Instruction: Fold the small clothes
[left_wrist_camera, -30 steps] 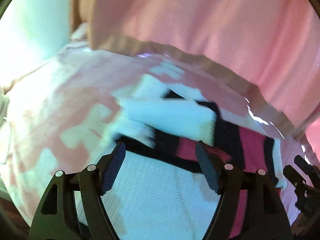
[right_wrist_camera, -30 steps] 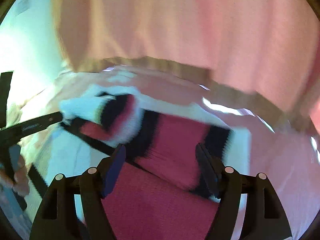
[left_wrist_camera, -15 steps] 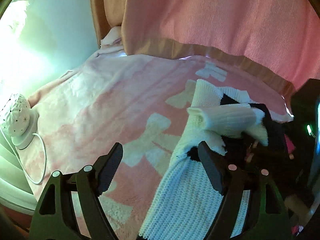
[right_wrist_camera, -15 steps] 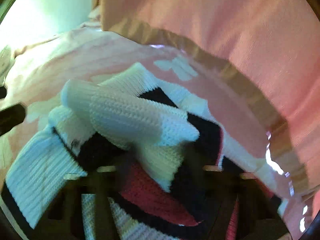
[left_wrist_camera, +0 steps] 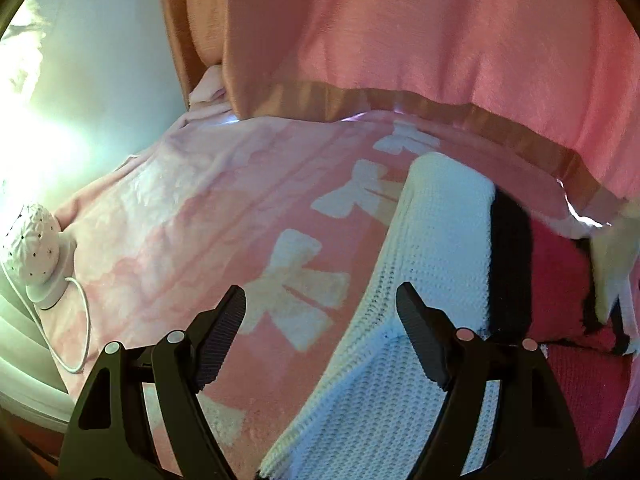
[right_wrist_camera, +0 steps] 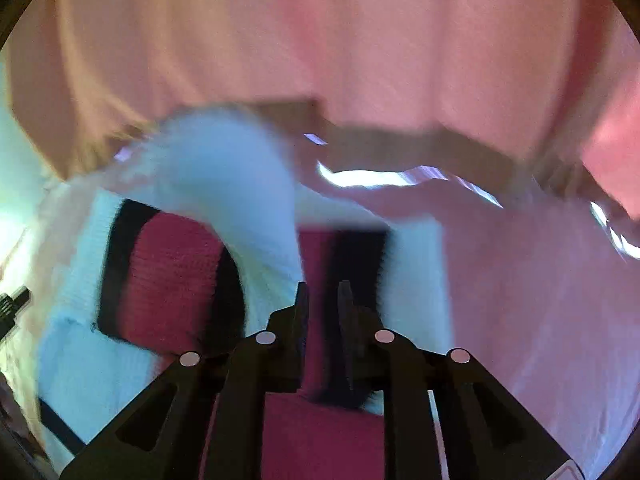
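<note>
A small knitted sweater in white, black and red point(left_wrist_camera: 440, 240) lies on a pink blanket with white bows point(left_wrist_camera: 240, 208). My left gripper point(left_wrist_camera: 320, 312) is open and empty, hovering over the sweater's left white edge. In the blurred right wrist view my right gripper point(right_wrist_camera: 322, 300) is nearly closed on the sweater's white sleeve point(right_wrist_camera: 240, 184), which rises up and to the left from the jaws over the red and black body point(right_wrist_camera: 172, 276).
A white perforated lamp with a cord point(left_wrist_camera: 34, 248) sits at the blanket's left edge. A pink hanging cloth with a tan border point(left_wrist_camera: 440, 60) backs the surface. A pale wall point(left_wrist_camera: 100, 60) is at left.
The left gripper stayed open and drew back to the left. The right gripper went from open to shut on the sleeve and is lifting it; the sleeve no longer lies across the body.
</note>
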A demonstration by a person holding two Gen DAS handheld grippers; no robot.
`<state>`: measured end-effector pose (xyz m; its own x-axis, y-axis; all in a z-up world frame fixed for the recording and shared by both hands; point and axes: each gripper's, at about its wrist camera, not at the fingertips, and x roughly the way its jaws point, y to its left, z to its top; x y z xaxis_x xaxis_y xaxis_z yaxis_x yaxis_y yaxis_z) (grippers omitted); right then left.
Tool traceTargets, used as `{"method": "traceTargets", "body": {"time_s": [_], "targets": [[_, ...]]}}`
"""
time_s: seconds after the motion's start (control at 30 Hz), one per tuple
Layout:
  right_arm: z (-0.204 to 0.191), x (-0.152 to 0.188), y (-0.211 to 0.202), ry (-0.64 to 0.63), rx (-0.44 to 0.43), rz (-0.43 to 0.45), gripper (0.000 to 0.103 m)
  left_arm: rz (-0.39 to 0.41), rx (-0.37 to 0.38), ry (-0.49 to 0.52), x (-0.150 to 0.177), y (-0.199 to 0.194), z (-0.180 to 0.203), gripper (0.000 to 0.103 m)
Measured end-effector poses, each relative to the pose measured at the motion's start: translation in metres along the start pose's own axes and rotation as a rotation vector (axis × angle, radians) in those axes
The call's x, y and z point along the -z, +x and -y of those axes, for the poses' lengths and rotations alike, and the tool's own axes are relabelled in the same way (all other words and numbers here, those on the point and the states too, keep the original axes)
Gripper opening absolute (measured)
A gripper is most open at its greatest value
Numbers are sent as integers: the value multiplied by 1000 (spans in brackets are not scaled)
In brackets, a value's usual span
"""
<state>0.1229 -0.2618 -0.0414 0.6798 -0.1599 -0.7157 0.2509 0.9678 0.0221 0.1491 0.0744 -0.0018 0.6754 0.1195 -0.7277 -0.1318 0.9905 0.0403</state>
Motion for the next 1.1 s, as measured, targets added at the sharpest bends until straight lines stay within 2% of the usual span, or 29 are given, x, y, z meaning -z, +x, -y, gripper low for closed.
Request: {"method": "traceTargets", "body": {"time_s": [0.13, 0.27, 0.33, 0.37, 0.43, 0.5, 0.53, 0.6, 0.73, 0.8, 0.87, 0.9, 0.97, 1.0, 1.03, 1.07, 1.1], "targets": [[41, 18, -7, 84, -7, -21, 27, -3, -10, 35, 4, 3, 19, 75], [47, 14, -15, 117, -69, 6, 48, -19, 7, 43, 6, 5, 31, 77], [45, 12, -15, 115, -97, 4, 49, -50, 78, 3, 5, 5, 32, 79], [43, 14, -13, 114, -108, -2, 50, -65, 133, -29, 5, 5, 31, 81], [40, 14, -7, 115, -117, -21, 53, -124, 293, -134, 5, 7, 25, 84], [43, 16, 1, 136, -136, -45, 53, -182, 376, -210, 8, 15, 23, 85], [45, 16, 4, 151, -148, -58, 53, -207, 388, -234, 9, 22, 23, 85], [49, 15, 12, 177, -170, -81, 54, -238, 360, -262, 10, 34, 23, 85], [57, 14, 32, 244, -192, -124, 54, -246, 330, -297, 5, 52, 24, 83], [60, 16, 43, 274, -200, -149, 54, -242, 309, -302, 2, 60, 25, 76], [64, 18, 53, 309, -211, -163, 54, -222, 282, -285, -3, 66, 27, 55], [64, 17, 56, 320, -216, -156, 54, -224, 277, -282, -5, 70, 25, 50], [62, 10, 60, 314, -215, -120, 54, -222, 252, -295, -7, 75, 21, 27], [61, 8, 62, 302, -218, -105, 54, -212, 252, -304, -9, 76, 17, 24], [58, 6, 63, 279, -221, -89, 48, -203, 235, -310, -11, 75, 15, 10], [55, 5, 63, 259, -219, -78, 7, -193, 212, -305, -12, 73, 13, 2], [54, 4, 60, 258, -227, -72, 7, -172, 185, -298, -15, 71, 11, 2]]}}
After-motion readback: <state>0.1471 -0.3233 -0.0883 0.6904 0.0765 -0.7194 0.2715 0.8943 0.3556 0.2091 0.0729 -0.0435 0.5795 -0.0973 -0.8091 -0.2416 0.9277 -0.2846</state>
